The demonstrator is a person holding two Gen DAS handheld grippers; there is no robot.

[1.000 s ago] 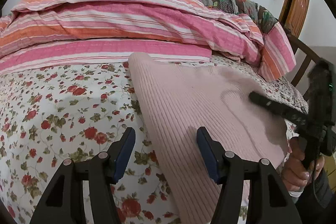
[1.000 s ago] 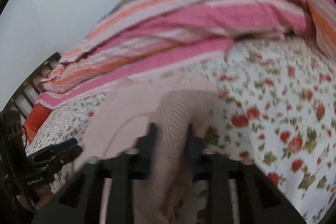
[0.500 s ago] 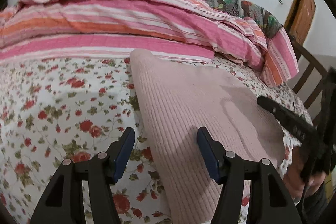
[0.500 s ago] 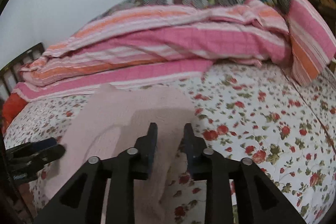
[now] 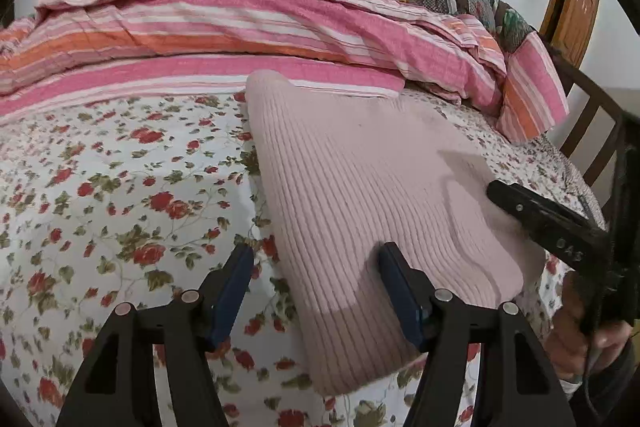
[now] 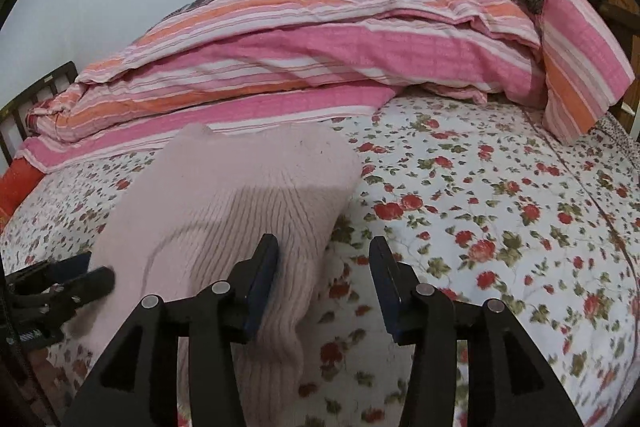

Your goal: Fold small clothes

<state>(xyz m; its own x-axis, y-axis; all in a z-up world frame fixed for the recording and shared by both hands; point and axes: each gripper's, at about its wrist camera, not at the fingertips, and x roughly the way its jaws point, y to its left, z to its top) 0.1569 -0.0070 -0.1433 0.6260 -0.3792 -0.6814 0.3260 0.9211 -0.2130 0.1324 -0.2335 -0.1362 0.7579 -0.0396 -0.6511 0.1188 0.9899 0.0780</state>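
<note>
A pink ribbed knit garment lies folded on the floral bed sheet. My left gripper stands open low over the garment's near left edge, and that edge runs between its fingers without being pressed. My right gripper is at the garment's right edge with its jaws opening. Its left finger rests against the knit, and mostly sheet shows in the gap. Each gripper also shows in the other's view: the right gripper and the left gripper.
A striped pink and orange quilt is piled along the back of the bed, with a patterned blanket behind it. A dark wooden bed rail and a wooden door are on the right. A person's hand holds the right gripper.
The right gripper's jaws have parted and let go of the raised pink fold, which now lies flat. Both grippers have shifted a little along the bed; the left stays open.
</note>
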